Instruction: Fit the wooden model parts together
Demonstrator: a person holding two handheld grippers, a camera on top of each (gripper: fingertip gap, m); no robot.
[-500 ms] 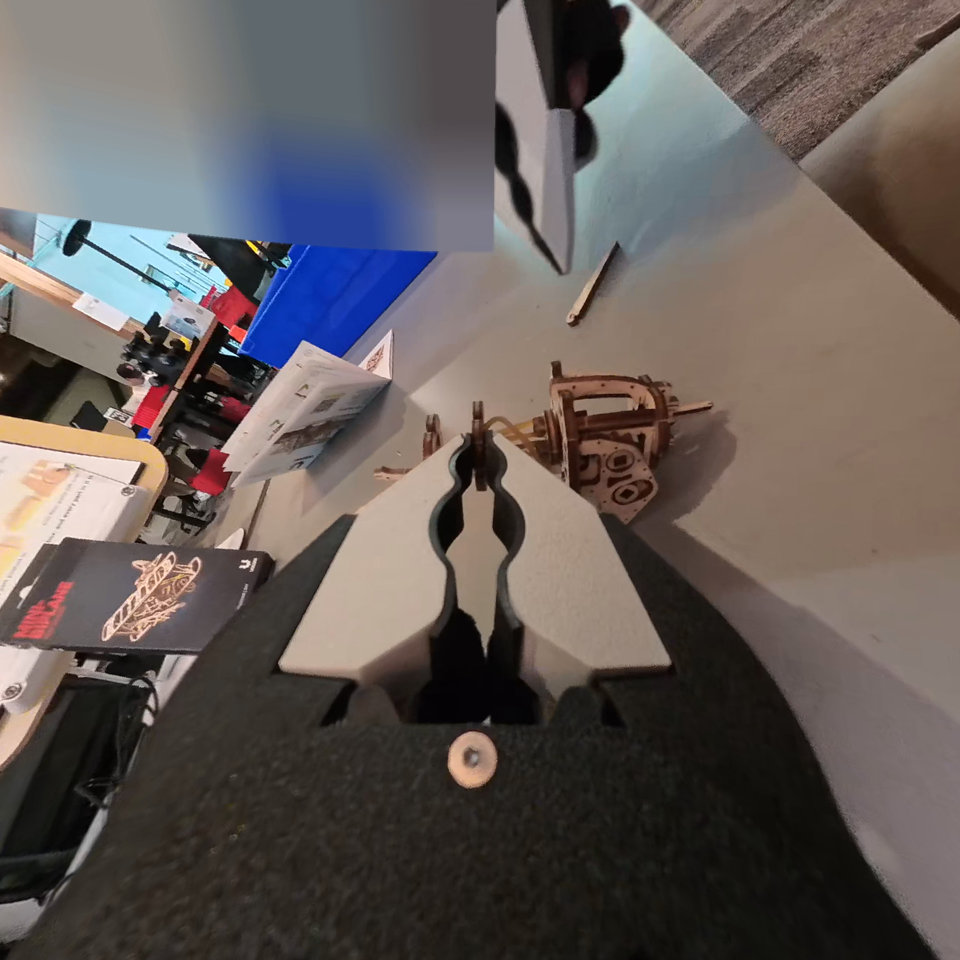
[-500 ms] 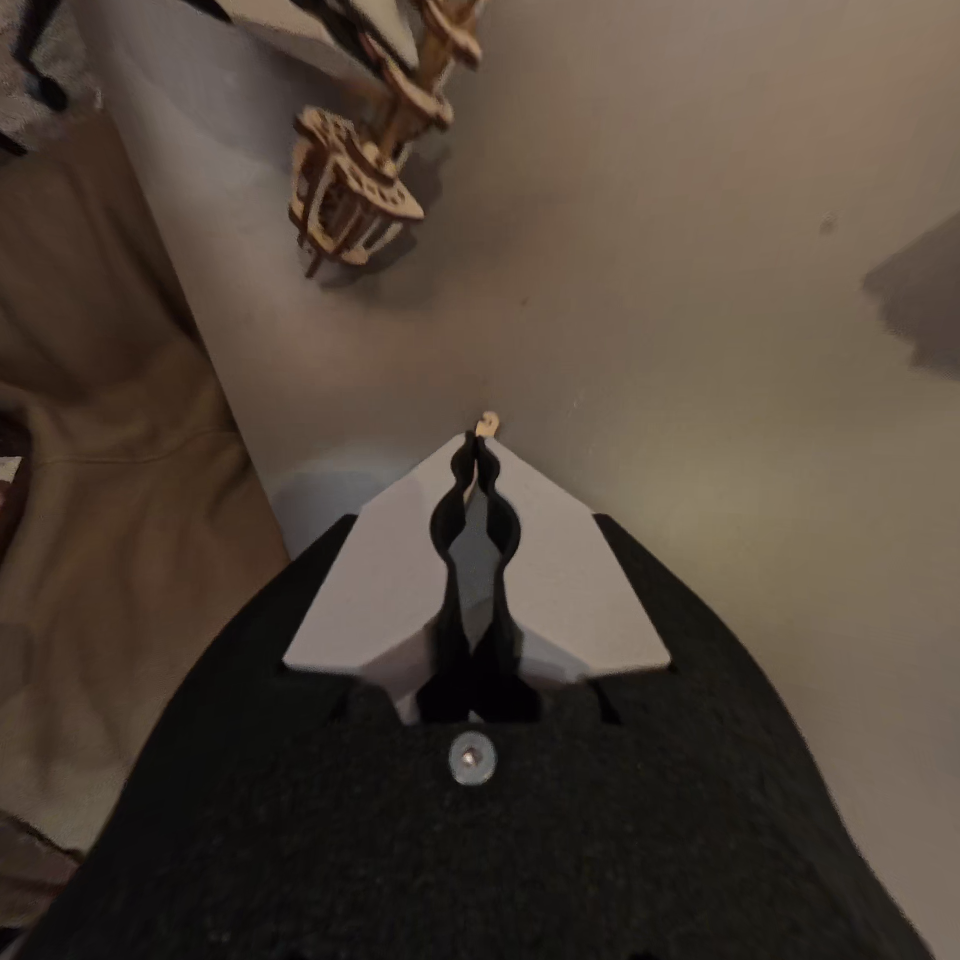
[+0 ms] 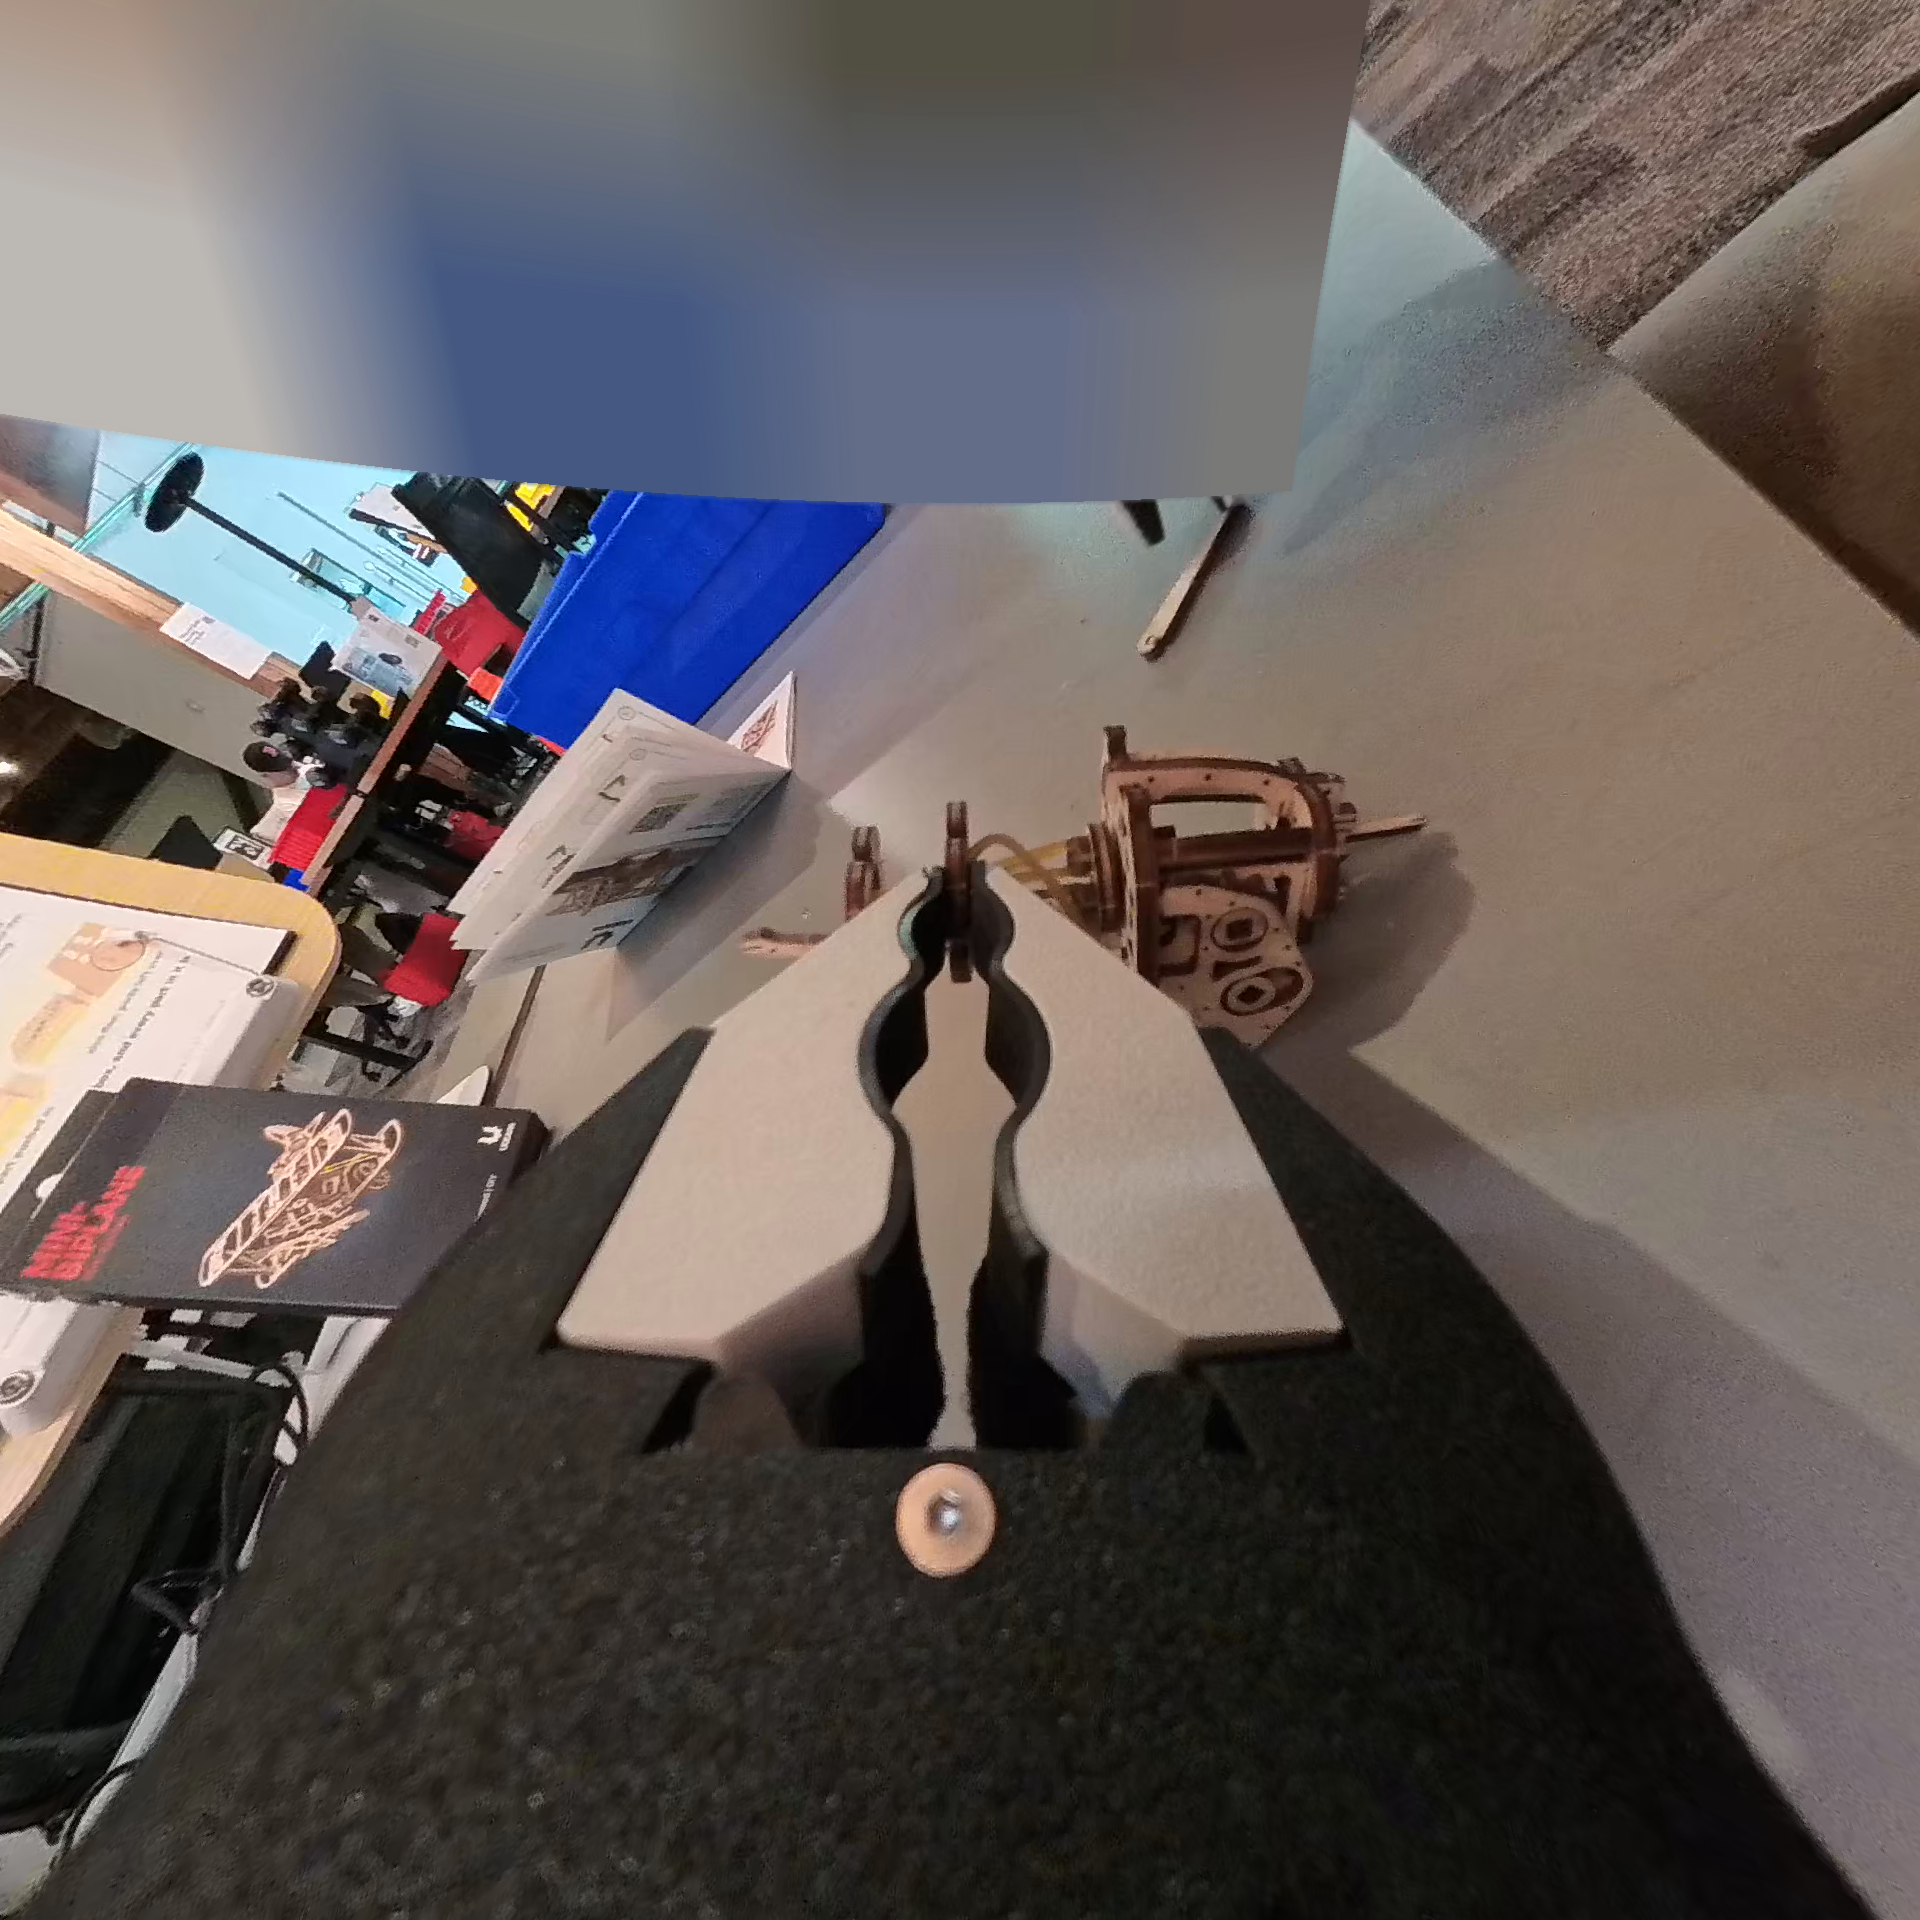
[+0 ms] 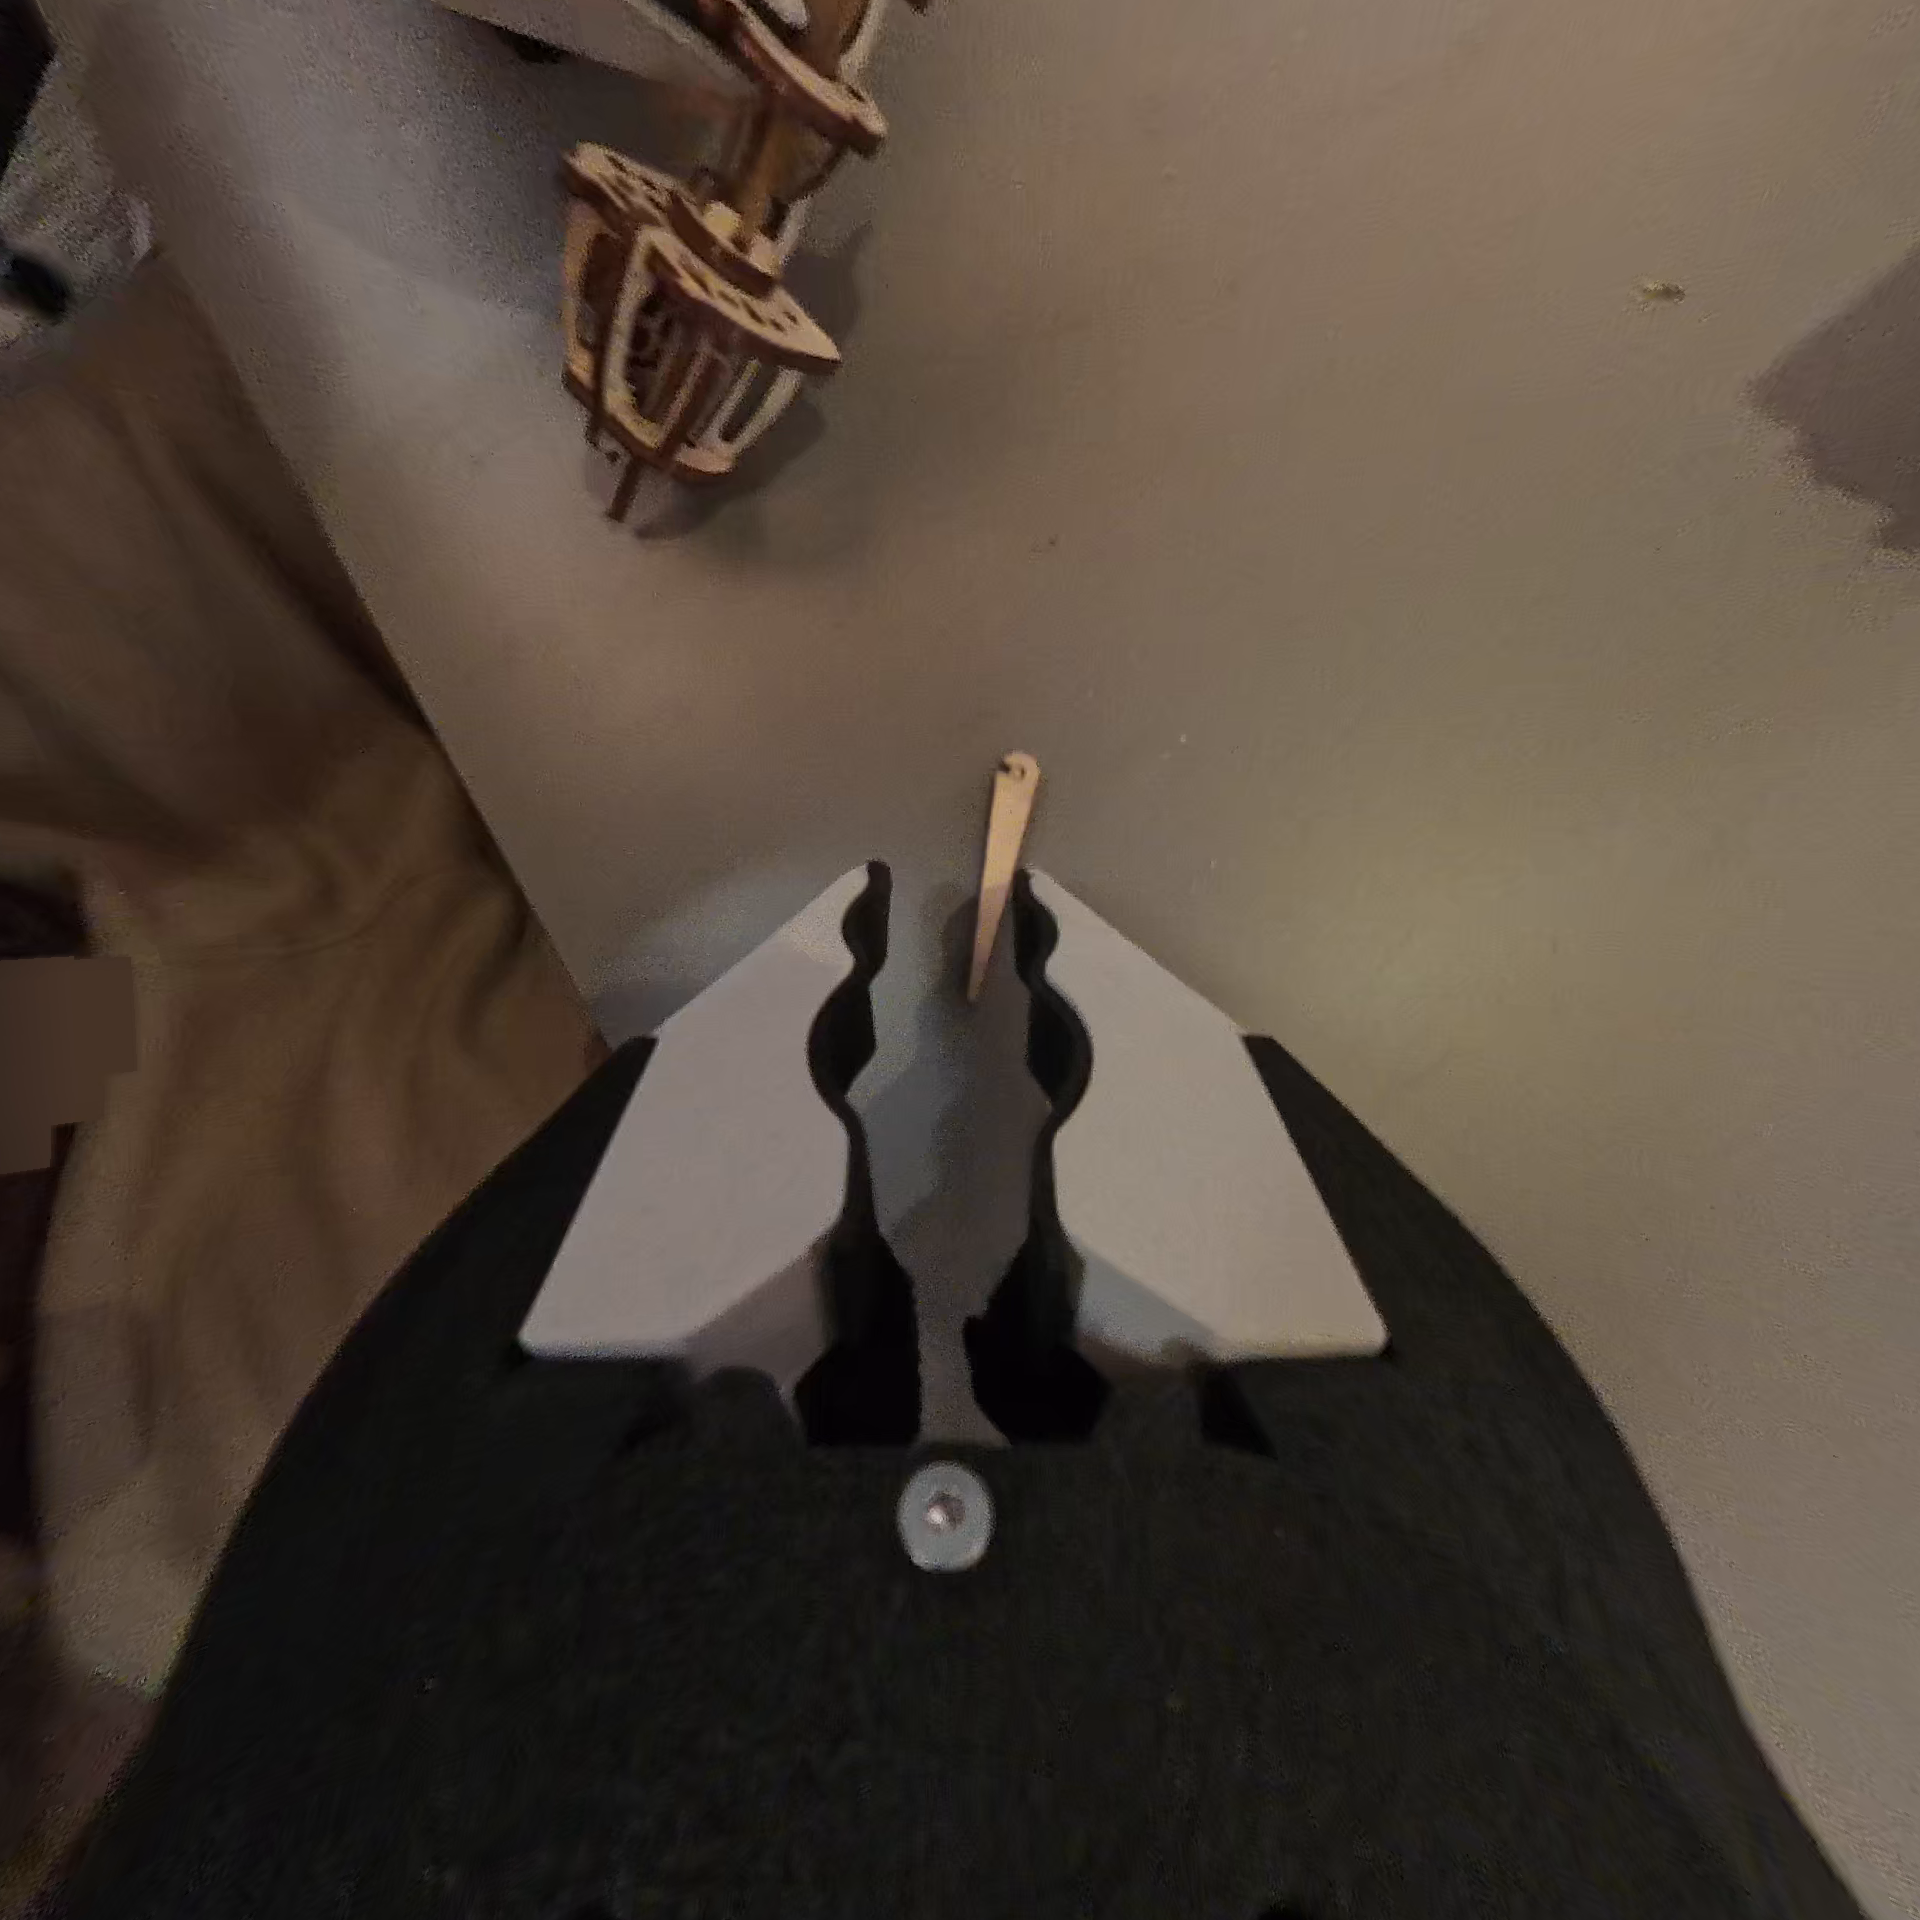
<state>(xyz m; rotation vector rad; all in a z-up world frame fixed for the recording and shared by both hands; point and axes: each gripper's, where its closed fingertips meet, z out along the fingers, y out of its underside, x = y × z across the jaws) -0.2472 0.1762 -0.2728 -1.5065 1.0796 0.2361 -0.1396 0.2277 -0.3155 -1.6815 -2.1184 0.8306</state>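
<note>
My left gripper is shut on a thin dark wooden disc part, held edge-on. Pale strands run from the disc to the wooden model body, which lies on the grey table just beyond and to the right. The model also shows in the right wrist view at the upper left. My right gripper is open above the table. A thin tapered wooden strip lies between its fingertips, close to the right finger. In the left wrist view a wooden strip lies farther back.
An open instruction booklet stands left of the model, with small wooden pieces near it. A black kit box lies at the left and a blue bin behind. The table edge runs diagonally, with beige cloth beyond it. Across from one pair of fingers to the other is roughly 12 cm.
My right gripper has opened and let go of the thin wooden strip, which now lies between its fingers. My left gripper still holds the disc part, hardly moved.
</note>
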